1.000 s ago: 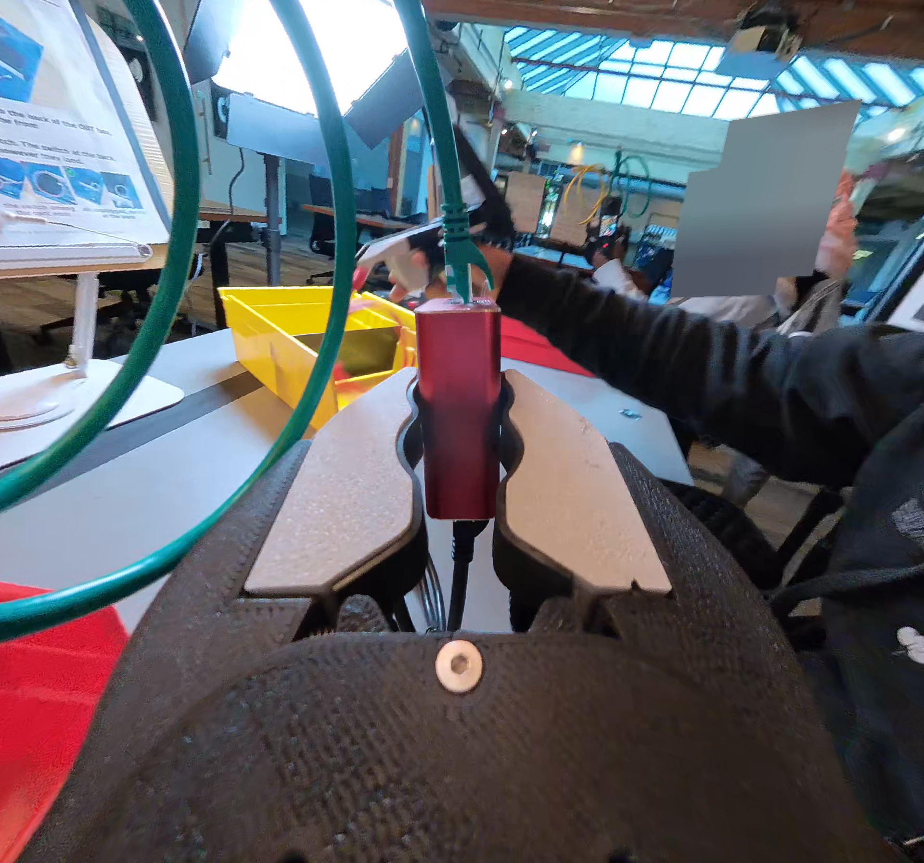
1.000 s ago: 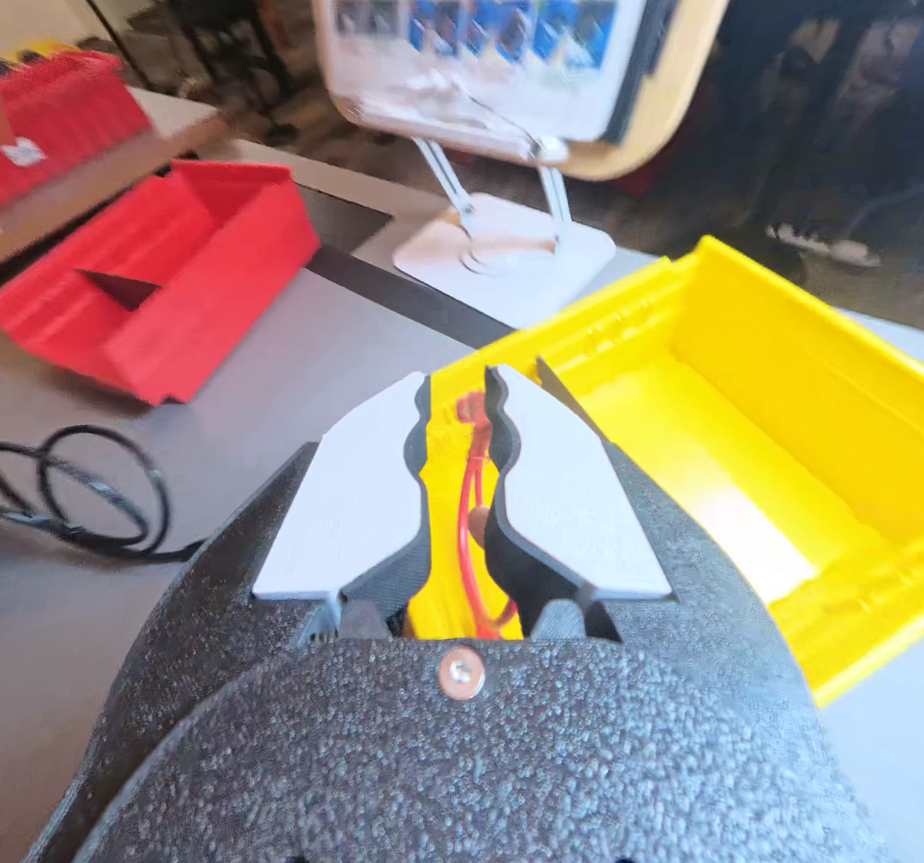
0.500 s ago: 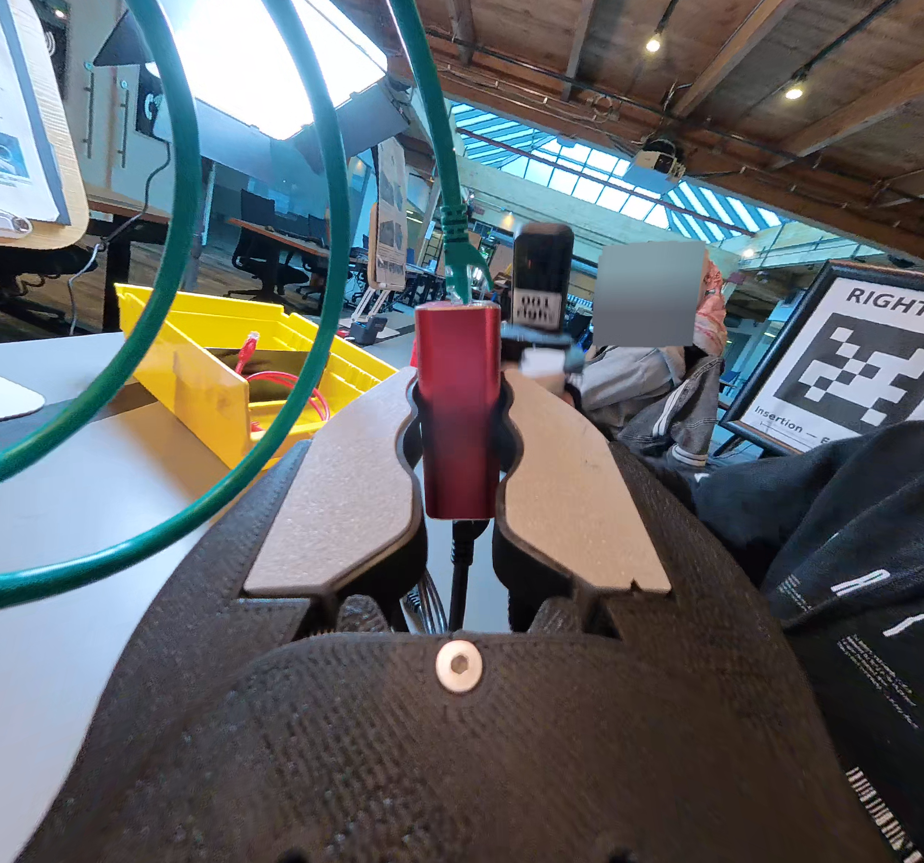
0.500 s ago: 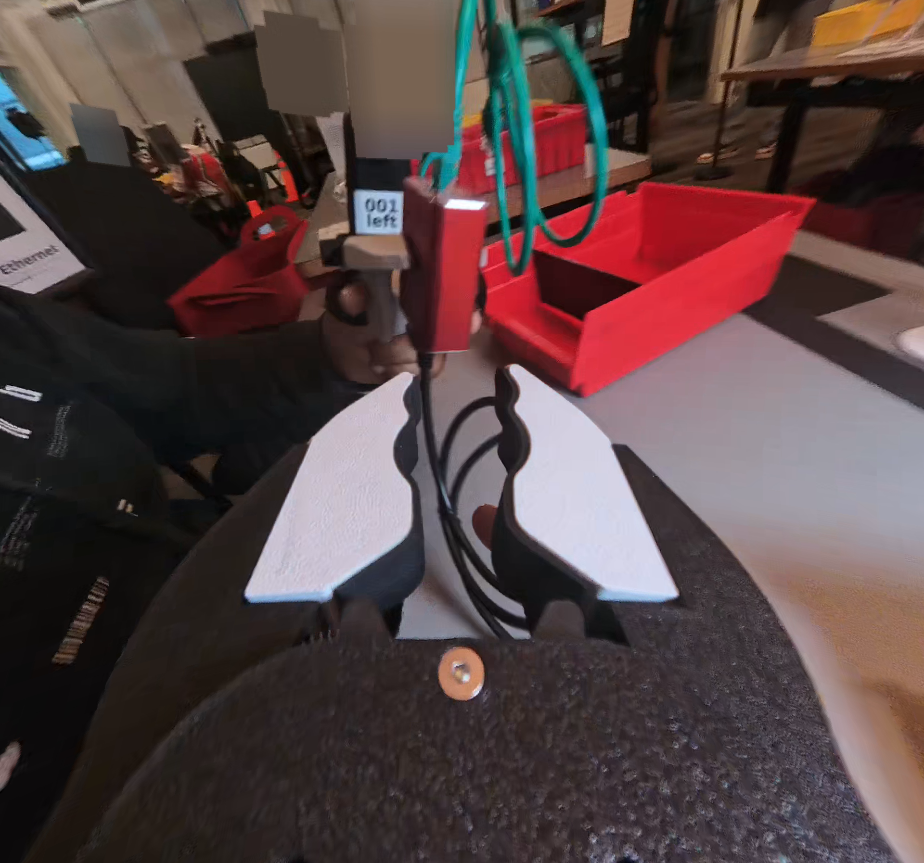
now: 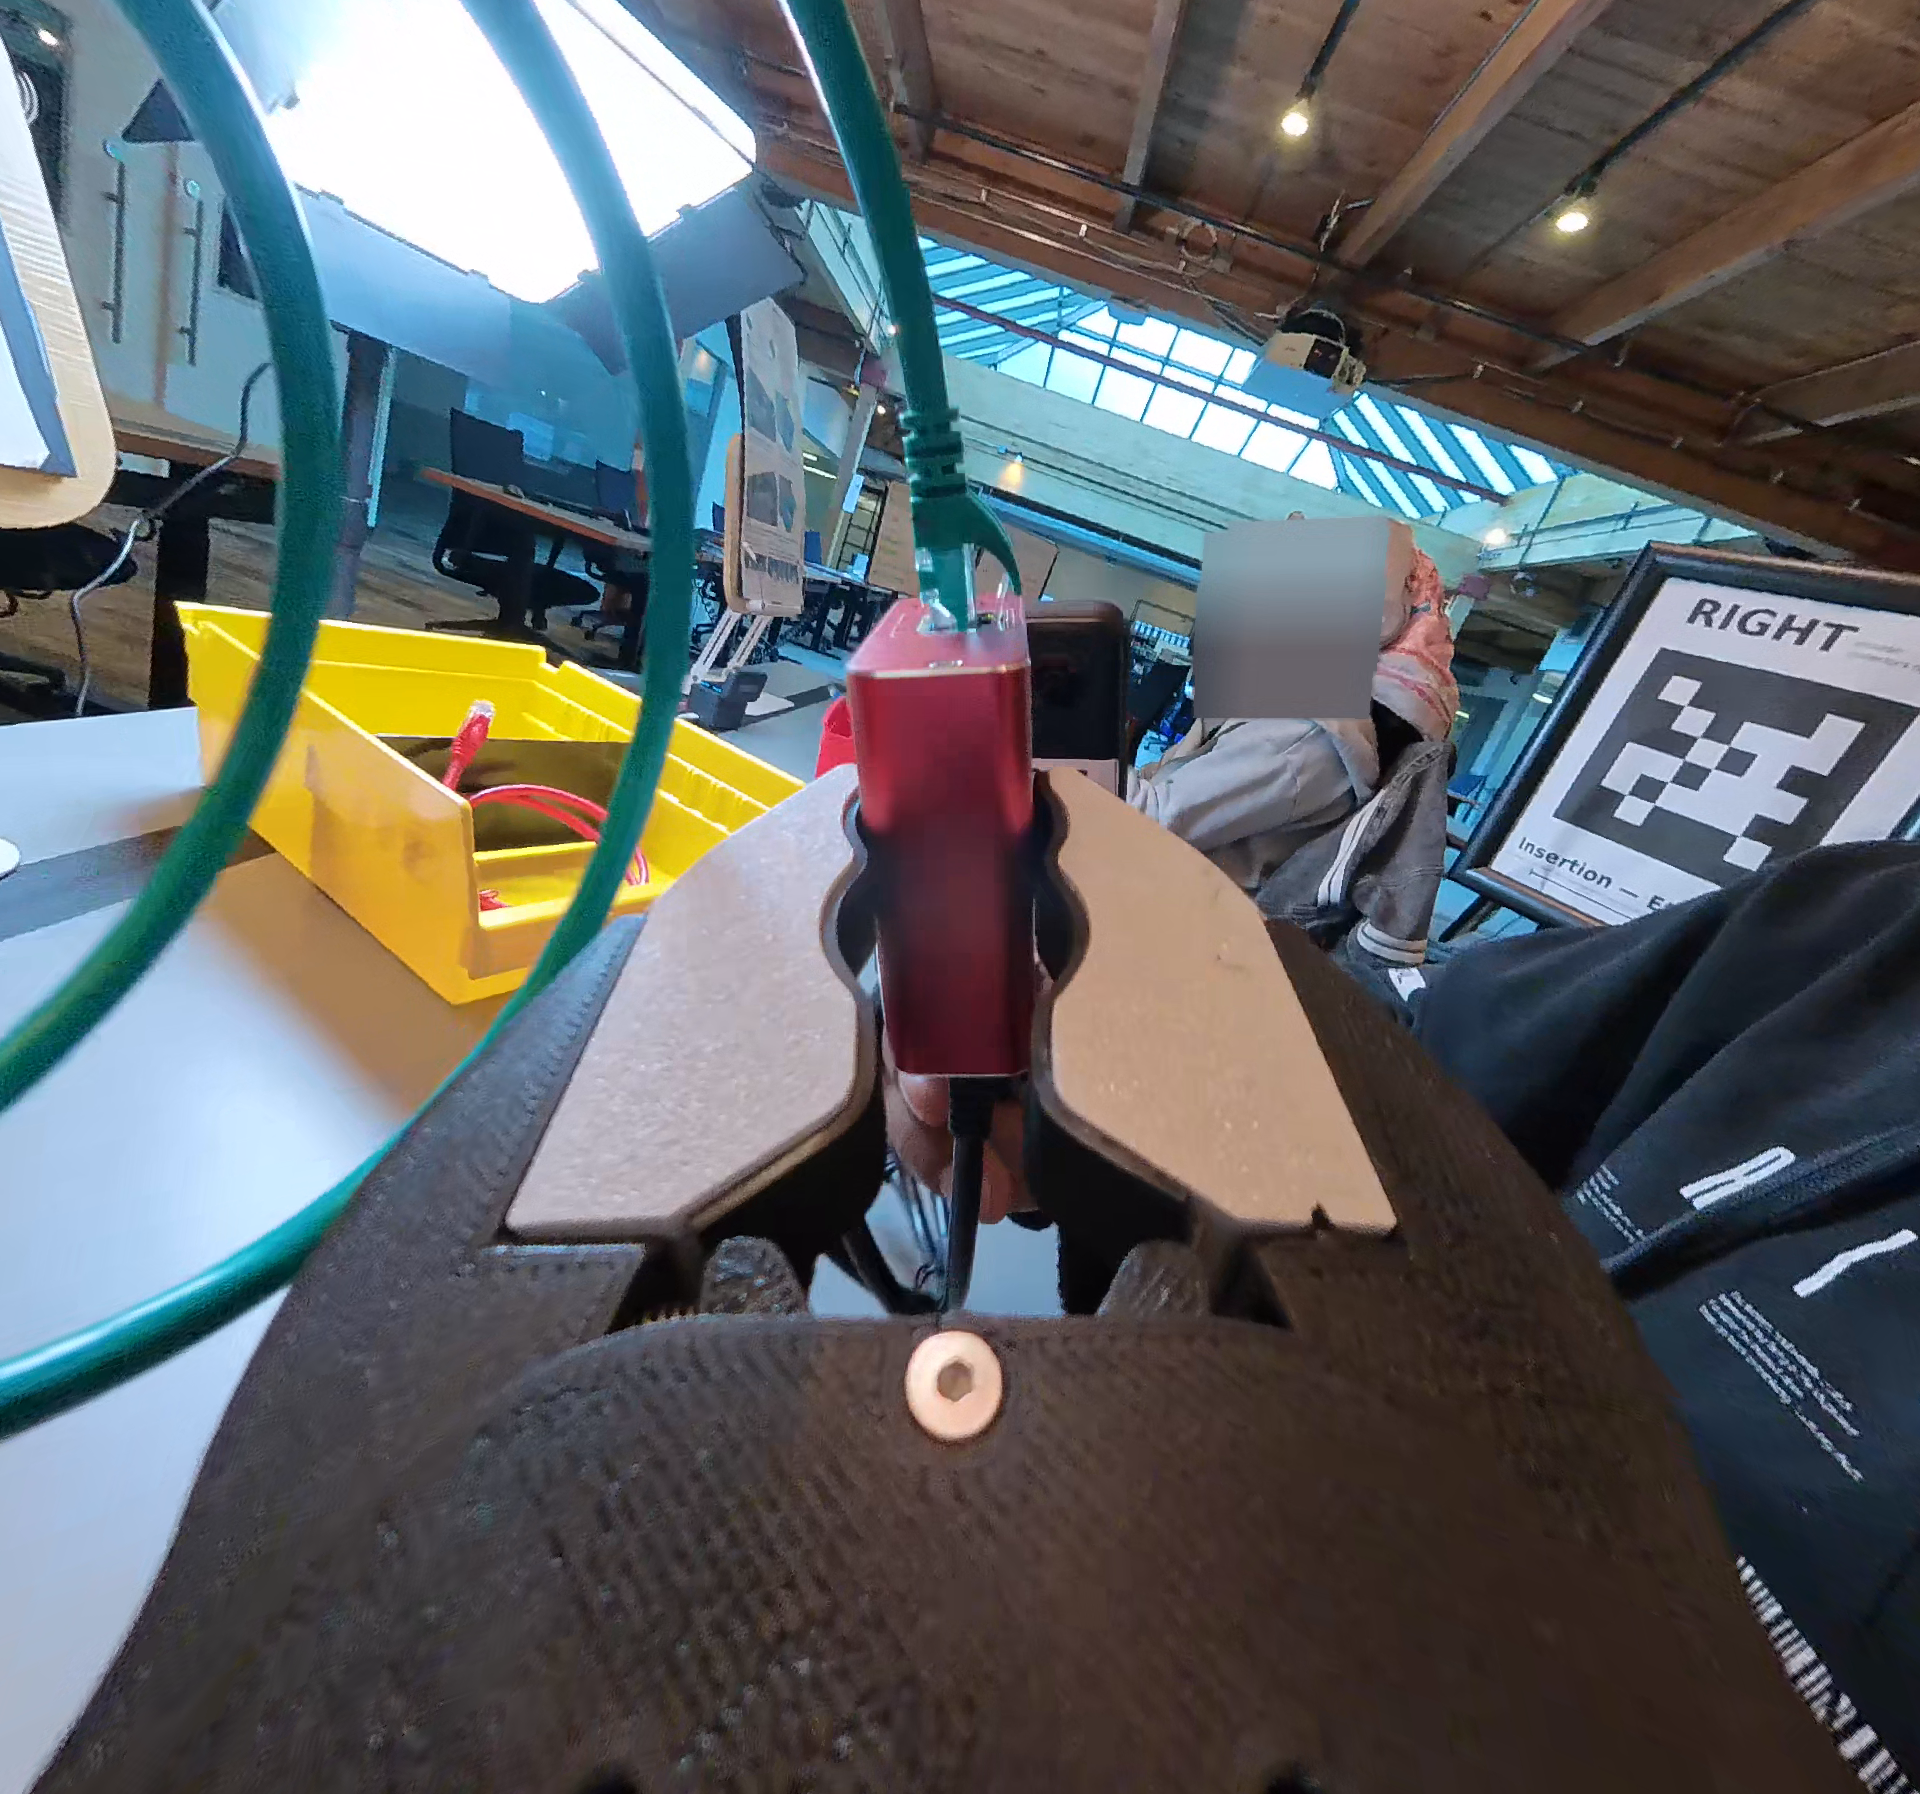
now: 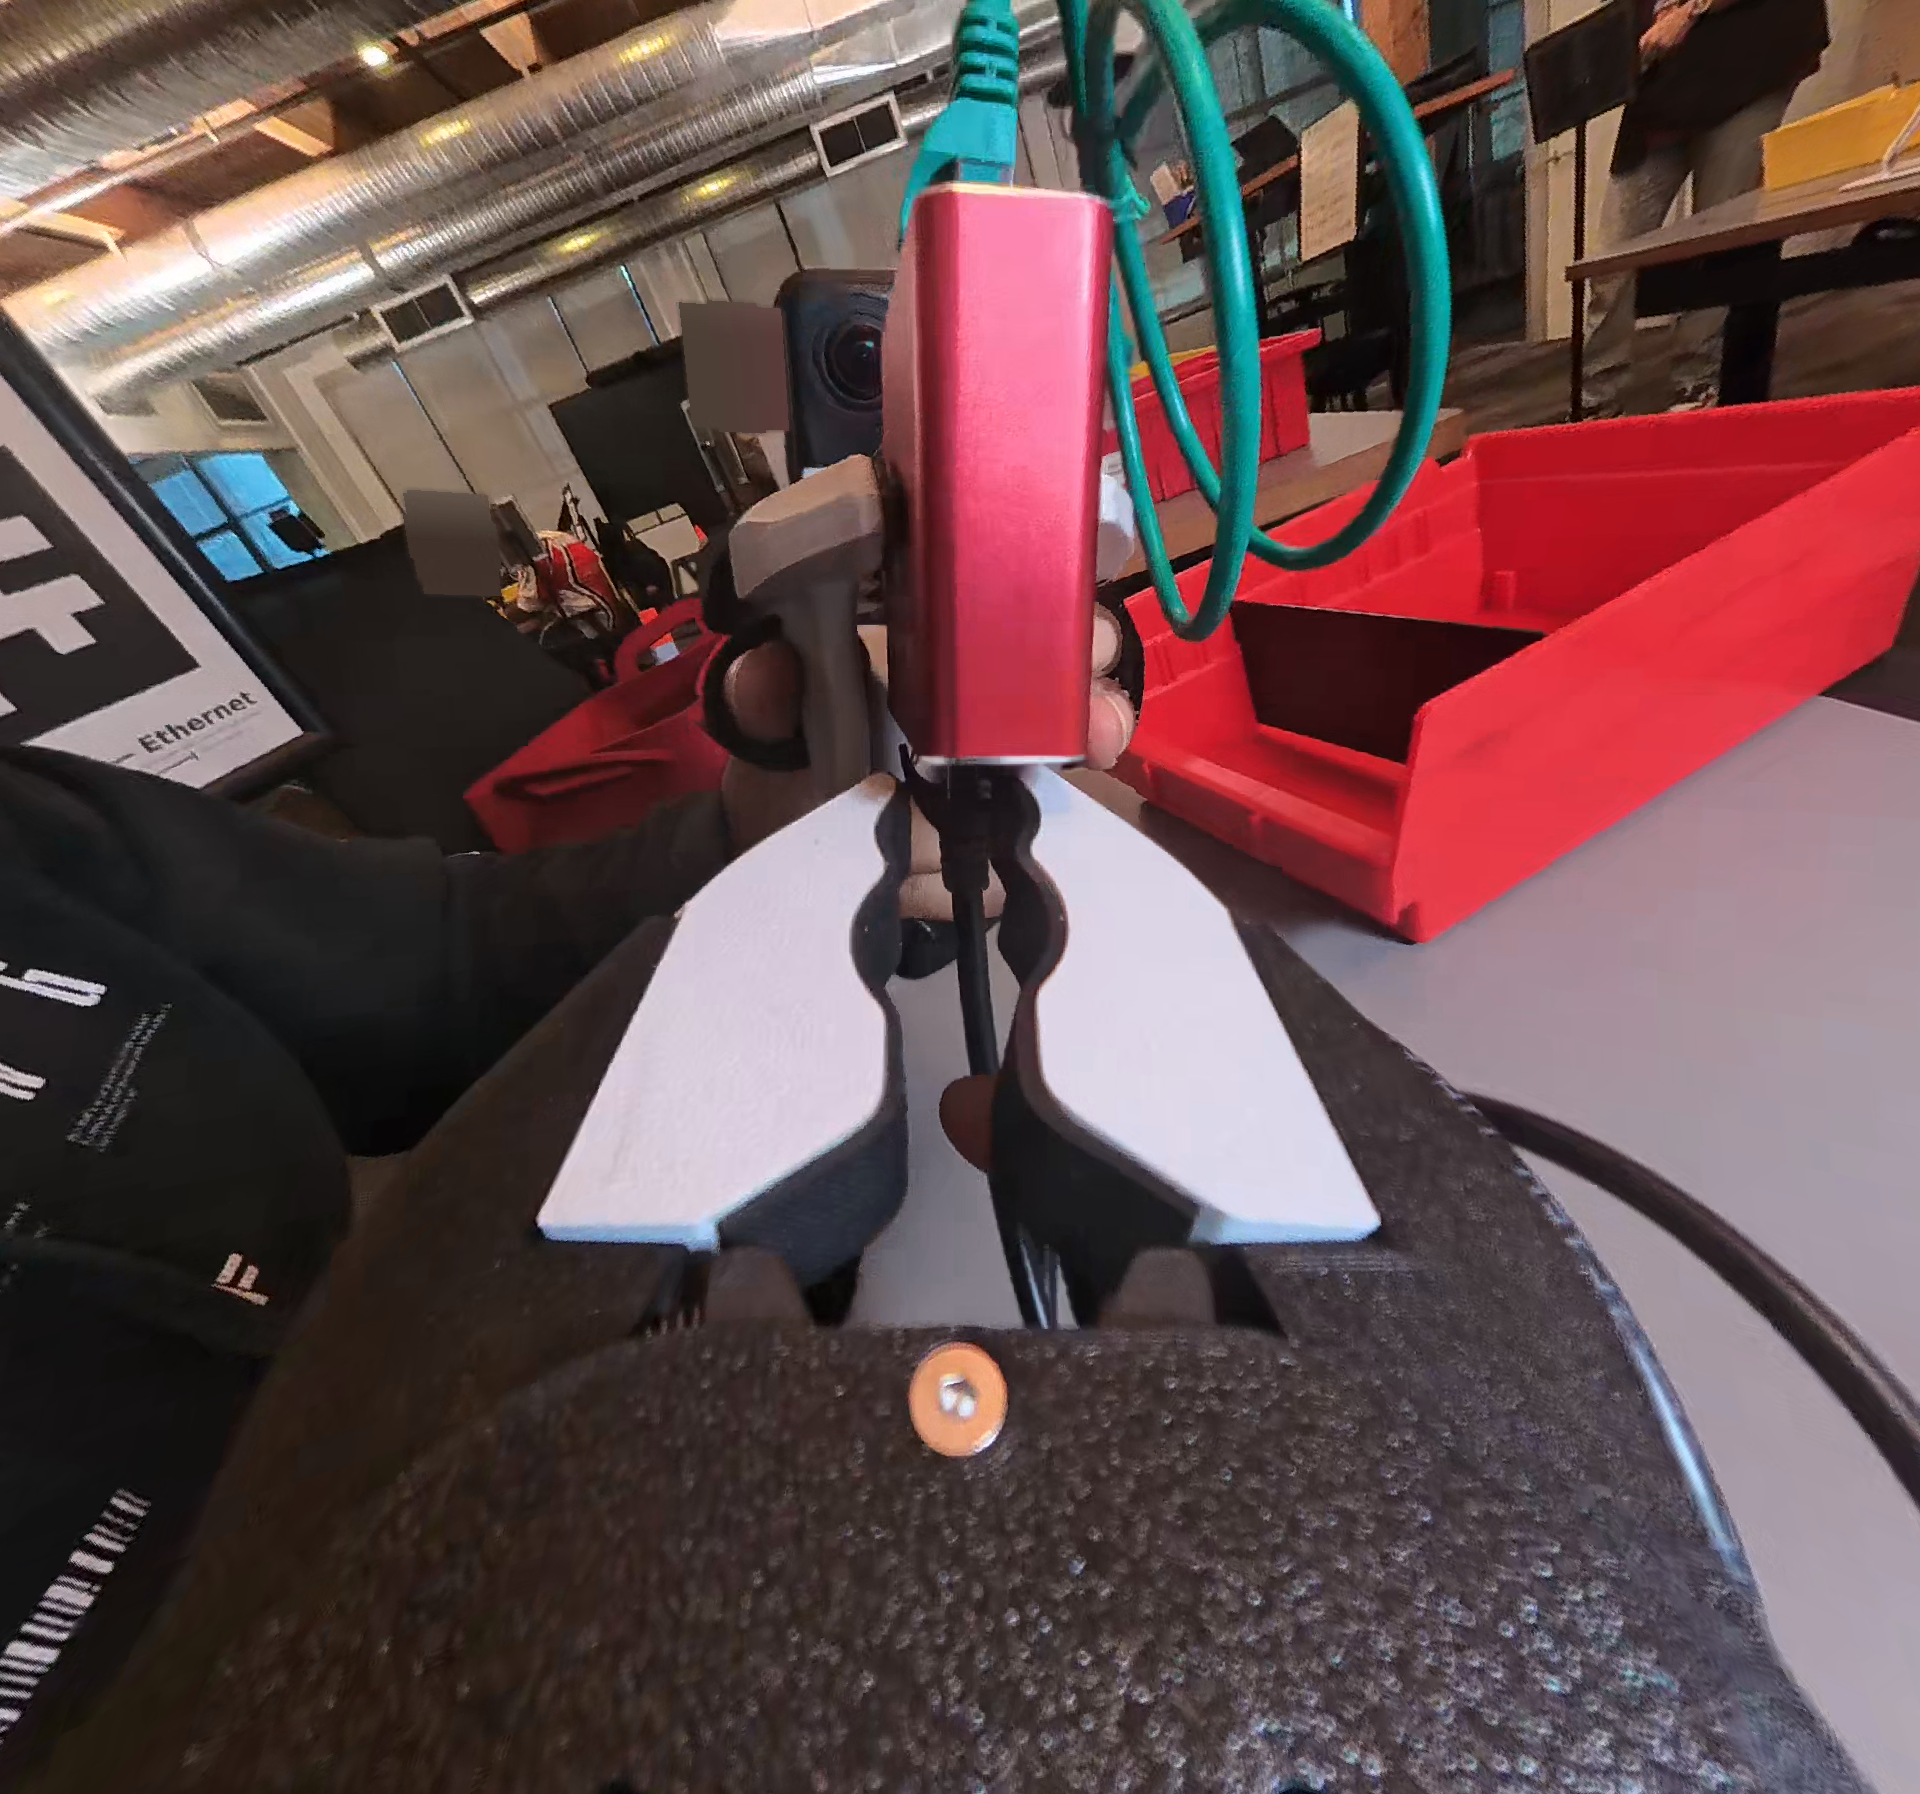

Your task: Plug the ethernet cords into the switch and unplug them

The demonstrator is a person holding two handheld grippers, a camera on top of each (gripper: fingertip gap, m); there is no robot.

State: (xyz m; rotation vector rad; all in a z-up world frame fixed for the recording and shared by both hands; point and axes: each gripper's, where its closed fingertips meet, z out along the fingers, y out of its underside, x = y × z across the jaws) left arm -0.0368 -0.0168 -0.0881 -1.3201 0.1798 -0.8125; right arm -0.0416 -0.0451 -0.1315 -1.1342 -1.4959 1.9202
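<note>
Two views. Left wrist view: left tongs [image 5: 943, 897] clamp the red switch [image 5: 940, 840] upright; green ethernet cord [image 5: 935, 456] plugged into its top, loops at 10 o'clock. Yellow bin [image 5: 384, 830] holding a red cord [image 5: 540, 809] sits at 9 o'clock; bare grey surface [image 5: 156, 1069] beside it.

Right wrist view: right tongs [image 6: 961, 814] narrowly parted around the black cable [image 6: 971, 934] below the switch, not touching it. Red bin [image 6: 1558, 705] at 2 o'clock.

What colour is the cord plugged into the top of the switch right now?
Green. The ethernet cord enters the top of the red switch; the right wrist view shows it best.
</note>
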